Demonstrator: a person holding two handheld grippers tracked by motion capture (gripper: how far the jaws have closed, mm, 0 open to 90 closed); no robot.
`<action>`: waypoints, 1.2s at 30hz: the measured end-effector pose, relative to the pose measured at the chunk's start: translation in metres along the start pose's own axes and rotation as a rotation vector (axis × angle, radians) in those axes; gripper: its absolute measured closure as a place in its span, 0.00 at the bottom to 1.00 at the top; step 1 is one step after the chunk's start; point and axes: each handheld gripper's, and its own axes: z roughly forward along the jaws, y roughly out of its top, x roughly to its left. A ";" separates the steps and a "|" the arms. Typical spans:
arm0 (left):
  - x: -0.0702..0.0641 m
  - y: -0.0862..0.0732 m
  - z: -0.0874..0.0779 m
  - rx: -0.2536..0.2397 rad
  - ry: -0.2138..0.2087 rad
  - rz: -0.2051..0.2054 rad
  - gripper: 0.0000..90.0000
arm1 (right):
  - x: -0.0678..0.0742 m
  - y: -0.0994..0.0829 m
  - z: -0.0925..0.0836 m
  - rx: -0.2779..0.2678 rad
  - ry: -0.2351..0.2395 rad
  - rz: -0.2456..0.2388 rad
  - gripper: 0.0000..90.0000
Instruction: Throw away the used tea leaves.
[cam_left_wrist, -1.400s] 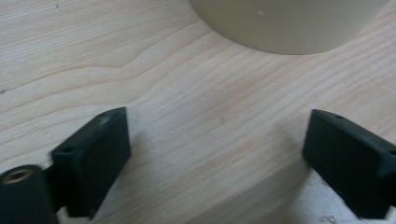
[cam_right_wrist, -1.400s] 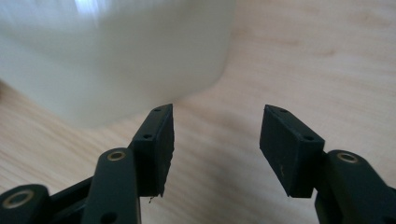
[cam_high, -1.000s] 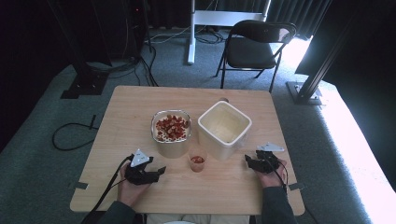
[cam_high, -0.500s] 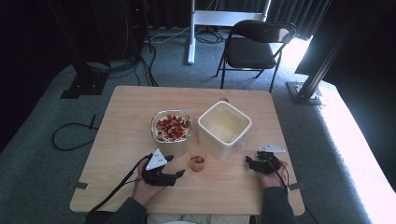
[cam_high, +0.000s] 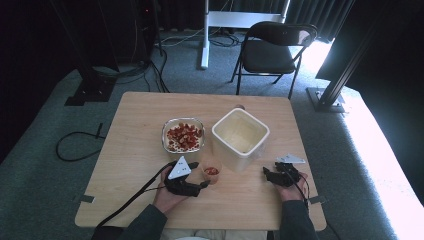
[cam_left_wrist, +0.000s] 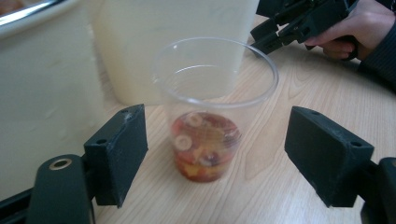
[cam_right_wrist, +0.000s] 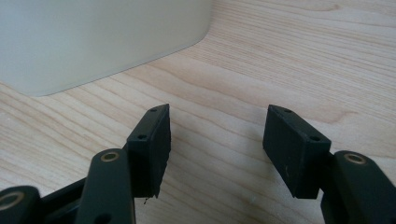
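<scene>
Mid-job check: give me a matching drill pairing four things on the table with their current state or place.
1. small clear plastic cup
2. square white tub
3. clear glass bowl
4. right gripper

a. empty inside
b. open over bare wood
c. heaped with red and pale pieces
d. between the open left gripper pads, untouched

Pairs: 1-d, 2-a, 3-c, 4-b
</scene>
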 end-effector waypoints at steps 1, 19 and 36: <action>0.000 0.000 0.000 0.000 0.000 0.000 0.24 | 0.000 0.000 0.000 0.000 0.000 0.000 0.45; 0.006 0.006 0.032 -0.025 0.010 0.014 0.32 | 0.000 -0.001 0.000 -0.004 0.001 -0.007 0.46; -0.002 0.009 0.024 -0.029 0.050 0.082 0.38 | -0.001 -0.001 0.000 -0.006 0.003 -0.012 0.46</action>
